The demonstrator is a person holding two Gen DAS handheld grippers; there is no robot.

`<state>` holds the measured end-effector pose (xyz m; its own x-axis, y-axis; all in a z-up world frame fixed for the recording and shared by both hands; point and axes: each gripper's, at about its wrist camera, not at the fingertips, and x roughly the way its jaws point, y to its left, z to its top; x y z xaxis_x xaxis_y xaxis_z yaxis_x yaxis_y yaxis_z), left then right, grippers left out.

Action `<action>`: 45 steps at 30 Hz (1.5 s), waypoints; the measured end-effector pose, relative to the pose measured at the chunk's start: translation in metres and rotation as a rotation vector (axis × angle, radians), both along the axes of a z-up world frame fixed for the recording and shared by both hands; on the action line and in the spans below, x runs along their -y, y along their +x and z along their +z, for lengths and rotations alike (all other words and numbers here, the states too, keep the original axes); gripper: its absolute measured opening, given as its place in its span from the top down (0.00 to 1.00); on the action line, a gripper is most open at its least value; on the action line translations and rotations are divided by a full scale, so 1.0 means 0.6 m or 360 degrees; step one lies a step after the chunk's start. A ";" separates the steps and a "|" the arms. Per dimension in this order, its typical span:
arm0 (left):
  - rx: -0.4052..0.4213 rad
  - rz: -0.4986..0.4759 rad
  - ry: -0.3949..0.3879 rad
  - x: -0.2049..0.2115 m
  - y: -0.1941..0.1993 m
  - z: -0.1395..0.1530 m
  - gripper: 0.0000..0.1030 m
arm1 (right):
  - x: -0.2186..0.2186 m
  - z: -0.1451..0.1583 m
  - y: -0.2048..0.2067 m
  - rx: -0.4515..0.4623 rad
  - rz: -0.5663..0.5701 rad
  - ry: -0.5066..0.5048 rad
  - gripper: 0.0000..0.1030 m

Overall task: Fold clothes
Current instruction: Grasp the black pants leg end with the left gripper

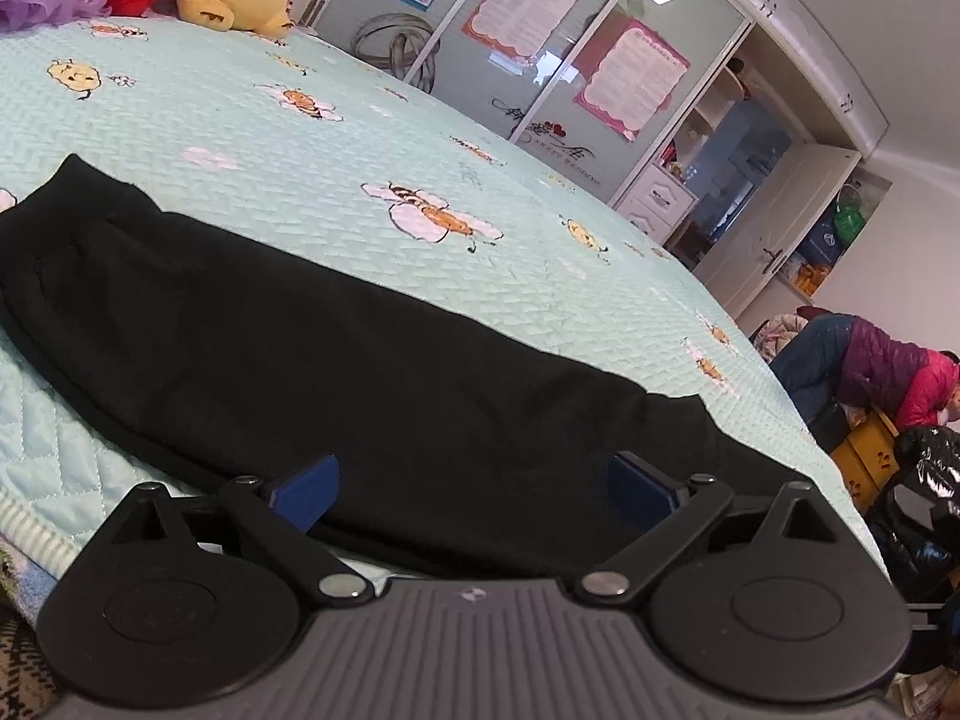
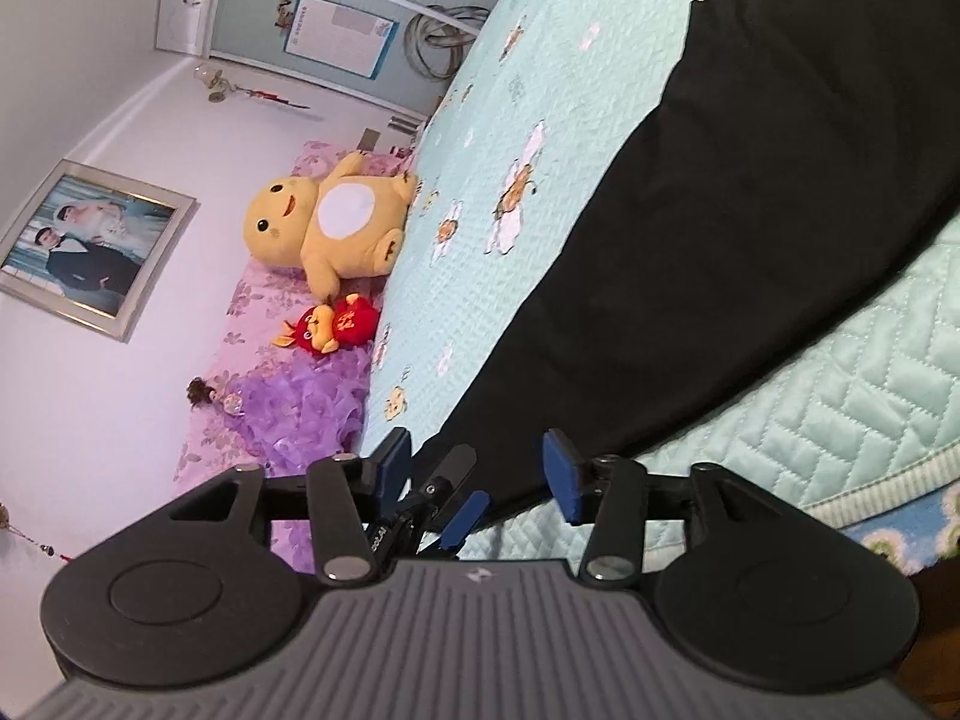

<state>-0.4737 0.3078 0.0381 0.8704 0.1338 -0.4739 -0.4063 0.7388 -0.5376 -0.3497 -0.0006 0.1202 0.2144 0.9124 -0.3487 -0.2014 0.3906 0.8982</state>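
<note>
So the black pants (image 1: 336, 348) are laid out long and mostly flat on the bed (image 1: 252, 120), close to its near edge, and they look doubled over lengthwise, though the dark cloth hides the layers so I can't swear to it. Left claw (image 1: 474, 495) sits right at one end of the pants with its blue pads spread wide and the fabric edge between them, nothing pinched. Right claw (image 2: 480, 480) is at the other end of the pants, also spread apart, one pad just over the hem; the small black and blue piece between its pads looks like part of the rig, can't tell for sure. This layout fits either a half-done fold or pants just laid out, so I'd only say: whichever end gets grabbed, catch every layer at the corner, not just the top one, and keep both ends level so the pants don't twist. The yellow plush (image 2: 336, 222) past the pants' far end is well clear.
</note>
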 end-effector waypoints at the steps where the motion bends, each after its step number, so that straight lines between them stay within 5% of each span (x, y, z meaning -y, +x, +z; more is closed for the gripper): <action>1: 0.0007 0.0009 -0.0015 -0.005 -0.002 -0.003 0.03 | -0.001 -0.005 0.001 0.0002 -0.0002 -0.0012 0.47; 6: 0.0108 0.0209 -0.0118 -0.055 -0.040 -0.013 0.03 | -0.028 -0.035 0.015 -0.0058 0.0027 -0.0072 0.46; 14: 0.0349 0.0570 -0.0281 -0.147 -0.112 -0.024 0.03 | -0.115 -0.041 0.014 0.0055 0.0211 -0.0224 0.47; 17: 0.0366 0.0603 -0.0336 -0.167 -0.116 -0.033 0.03 | -0.152 -0.032 0.018 0.0108 0.0262 -0.0256 0.56; 19: 0.0377 0.0625 -0.0373 -0.179 -0.119 -0.039 0.03 | -0.181 -0.028 0.021 0.0160 0.0311 -0.0280 0.71; 26: 0.0343 0.0596 -0.0372 -0.195 -0.118 -0.036 0.03 | -0.243 -0.078 0.034 0.0068 0.0355 -0.0352 0.73; 33: 0.0645 0.0530 -0.0308 -0.202 -0.117 0.026 0.02 | -0.235 -0.097 0.037 -0.0030 0.0327 -0.0295 0.73; 37: 0.0606 0.0613 -0.0387 -0.250 -0.089 -0.004 0.02 | -0.239 -0.096 0.044 -0.0021 0.0306 -0.0292 0.73; 38: 0.0551 0.0666 -0.0410 -0.263 -0.086 -0.021 0.04 | -0.240 -0.098 0.045 -0.0027 0.0300 -0.0295 0.73; 41: 0.0508 0.0776 -0.0413 -0.282 -0.099 -0.054 0.30 | -0.240 -0.104 0.048 -0.0041 0.0284 -0.0305 0.73; 45: 0.0560 0.0830 -0.0478 -0.285 -0.123 -0.064 0.42 | -0.244 -0.102 0.044 0.0016 0.0295 -0.0346 0.75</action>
<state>-0.5475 0.4786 -0.0002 0.8368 0.4833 -0.2572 -0.4316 0.2934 -0.8530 -0.3233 0.1460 0.0588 0.0554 0.8403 -0.5393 -0.2956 0.5297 0.7950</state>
